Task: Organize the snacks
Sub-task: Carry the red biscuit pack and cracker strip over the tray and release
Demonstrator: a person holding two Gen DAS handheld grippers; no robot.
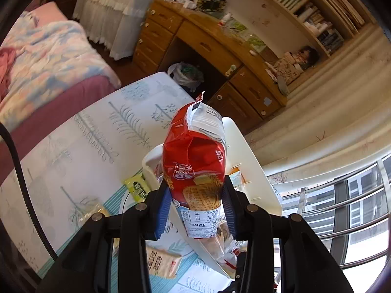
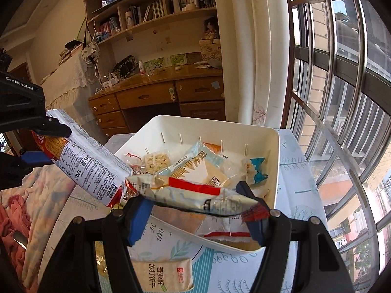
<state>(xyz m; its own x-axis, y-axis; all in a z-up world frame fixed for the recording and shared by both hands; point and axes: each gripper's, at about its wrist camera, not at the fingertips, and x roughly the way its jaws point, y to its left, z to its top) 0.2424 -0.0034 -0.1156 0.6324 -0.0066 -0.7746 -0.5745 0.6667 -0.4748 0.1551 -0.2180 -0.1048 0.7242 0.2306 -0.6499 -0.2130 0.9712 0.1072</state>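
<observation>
Left wrist view: red biscuit packet (image 1: 195, 161) clamped near its lower end by the left gripper (image 1: 196, 210), raised clear above the white bin (image 1: 259, 171), probably for dropping in with the other snacks. Right wrist view: right gripper (image 2: 195, 210) half open yet pinching a pale, red-striped wrapper (image 2: 193, 190) lengthwise, over the bin's near rim for the same likely reason. Beige cracker pack (image 2: 163, 273) left near on the leaf-printed tablecloth (image 1: 80, 146). Beyond: wooden desk (image 2: 156, 92), bookshelves, barred window at right, bed at left.
</observation>
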